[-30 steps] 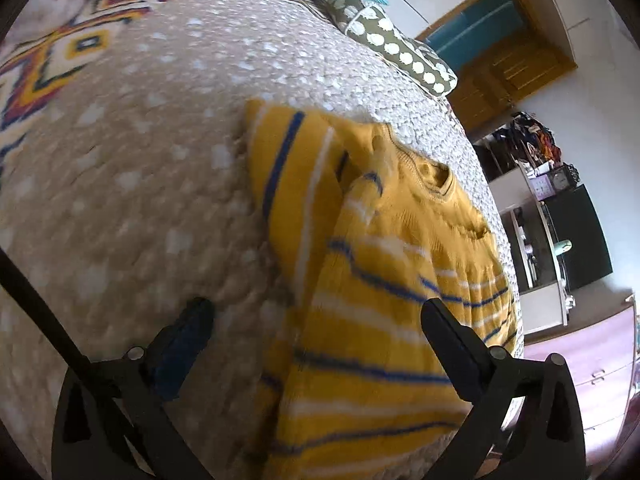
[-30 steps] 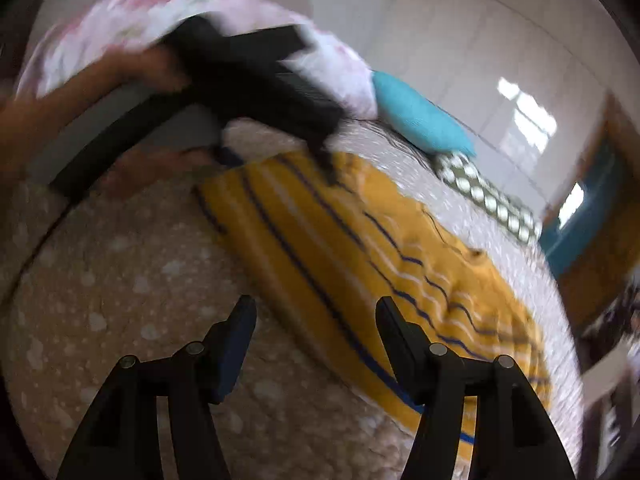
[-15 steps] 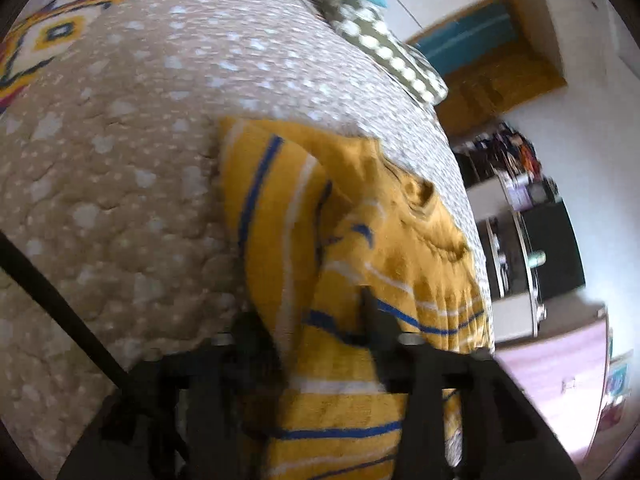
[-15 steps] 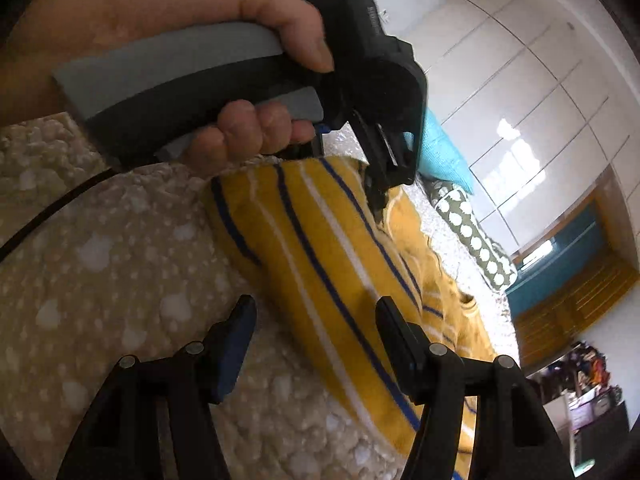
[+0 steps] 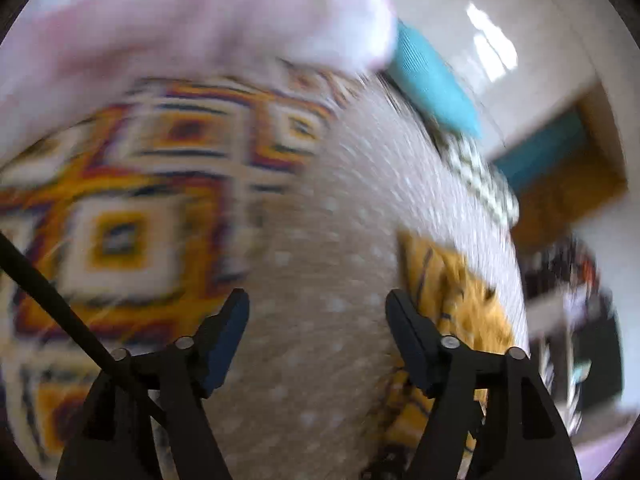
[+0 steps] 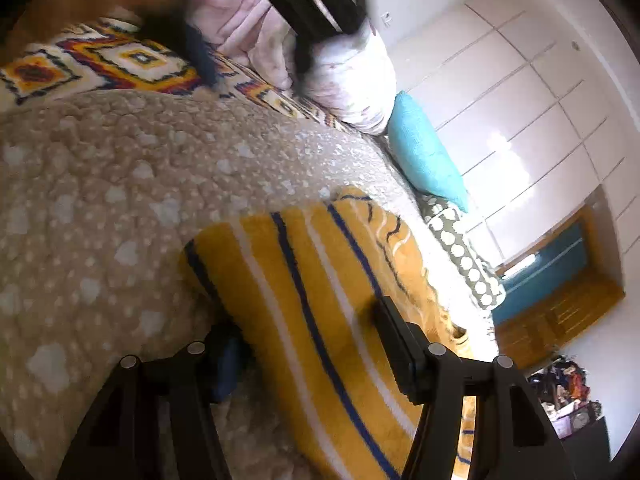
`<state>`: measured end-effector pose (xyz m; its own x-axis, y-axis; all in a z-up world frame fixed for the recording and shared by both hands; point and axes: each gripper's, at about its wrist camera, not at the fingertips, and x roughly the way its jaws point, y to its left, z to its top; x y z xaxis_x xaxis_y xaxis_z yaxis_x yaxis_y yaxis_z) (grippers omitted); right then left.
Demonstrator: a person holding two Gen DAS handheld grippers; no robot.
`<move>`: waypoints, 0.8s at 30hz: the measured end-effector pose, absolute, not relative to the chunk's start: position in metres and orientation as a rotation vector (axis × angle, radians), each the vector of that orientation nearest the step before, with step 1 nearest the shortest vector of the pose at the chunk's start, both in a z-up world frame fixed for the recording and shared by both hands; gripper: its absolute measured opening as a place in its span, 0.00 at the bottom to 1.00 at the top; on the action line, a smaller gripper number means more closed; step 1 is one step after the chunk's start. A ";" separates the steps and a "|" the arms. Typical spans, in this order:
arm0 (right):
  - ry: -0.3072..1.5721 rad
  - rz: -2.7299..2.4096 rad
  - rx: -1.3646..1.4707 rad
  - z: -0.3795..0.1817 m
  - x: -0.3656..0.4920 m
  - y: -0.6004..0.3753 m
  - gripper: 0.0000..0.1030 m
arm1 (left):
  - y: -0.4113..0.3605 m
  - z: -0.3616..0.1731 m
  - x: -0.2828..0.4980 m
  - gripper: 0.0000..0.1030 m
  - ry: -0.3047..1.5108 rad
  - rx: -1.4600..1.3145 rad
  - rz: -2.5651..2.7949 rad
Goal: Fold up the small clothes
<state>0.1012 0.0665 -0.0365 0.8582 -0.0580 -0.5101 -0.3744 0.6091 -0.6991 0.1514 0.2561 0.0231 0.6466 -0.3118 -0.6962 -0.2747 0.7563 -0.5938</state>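
A yellow sweater with blue and white stripes lies folded on a beige spotted blanket. My right gripper straddles its near folded edge. The left finger is tucked at the fold's side, the right finger rests over the stripes, and the pads do not press the cloth. In the blurred left wrist view my left gripper hovers over bare blanket with nothing between its fingers, and its jaws are opening. The sweater shows just behind its right finger. That gripper is a dark blur at the top of the right wrist view.
A patterned orange and white cloth lies left of the blanket. A pale pink pillow, a teal cushion and a dotted cushion line the bed's far side. White wardrobe doors stand behind.
My left gripper closed over the sweater's folded part, then let go and swung away left towards the patterned cloth. My right gripper moved forward onto the sweater's near edge.
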 end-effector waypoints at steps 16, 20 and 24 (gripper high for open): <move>0.629 0.091 -0.666 0.034 0.165 0.029 0.20 | 0.212 0.023 0.080 0.69 0.845 -0.709 -0.072; 0.664 0.054 -0.231 0.097 0.172 -0.106 0.20 | 0.162 0.034 0.095 0.69 0.880 -0.696 -0.184; 0.694 0.028 0.151 0.099 0.157 -0.250 0.20 | 0.103 0.042 0.111 0.71 0.904 -0.610 -0.275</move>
<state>0.1571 -0.2503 0.0991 0.7688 0.0753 -0.6351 0.0248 0.9888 0.1474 0.1105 0.1029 0.0419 0.5990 -0.4686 -0.6494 -0.0268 0.7988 -0.6010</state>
